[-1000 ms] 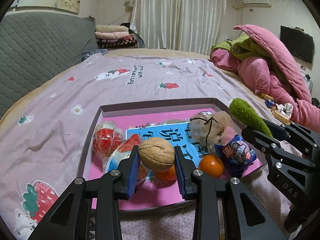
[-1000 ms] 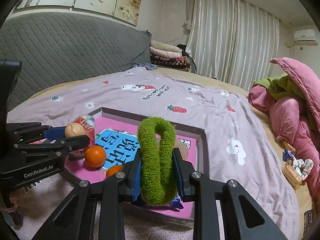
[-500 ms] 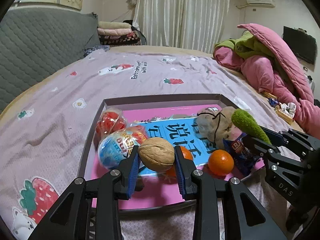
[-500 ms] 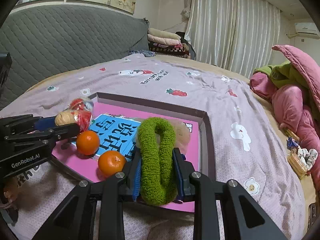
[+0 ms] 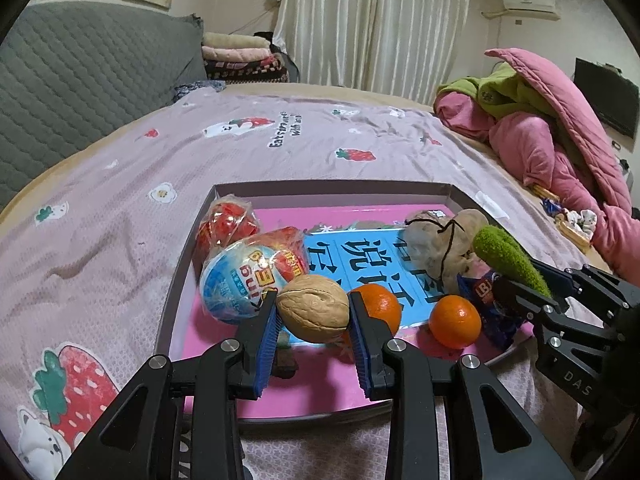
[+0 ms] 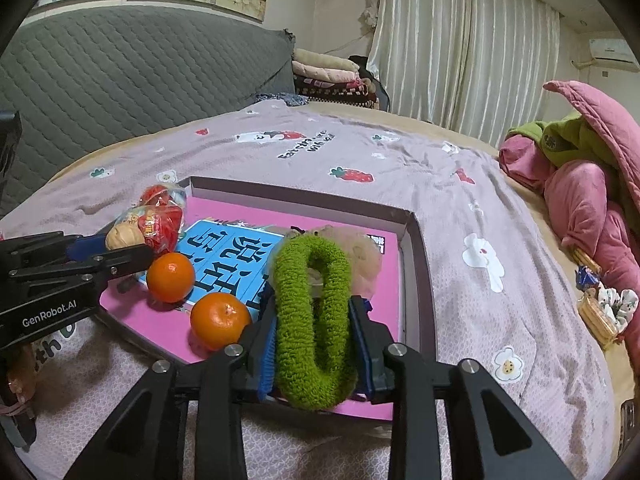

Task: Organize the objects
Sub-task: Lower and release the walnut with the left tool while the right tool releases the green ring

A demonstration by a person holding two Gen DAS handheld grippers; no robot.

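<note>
A shallow box with a pink lining lies on the bed. My left gripper is shut on a walnut just above the box's near left part, beside a blue-and-white ball packet. My right gripper holds a green fuzzy hair tie over the box's near right corner. Its jaws are opening, and the tie still fills the gap and touches both pads. Two oranges rest on a blue printed card. From the left wrist view, the right gripper and hair tie show at the right.
Red packets, a beige pouch and a blue snack packet also lie in the box. A pink quilt heap is at the right, a grey headboard at the left. A small basket sits on the bed's right side.
The hair tie has spread a little wider between the right jaws. Both views have shifted slightly over the box; the walnut stays gripped.
</note>
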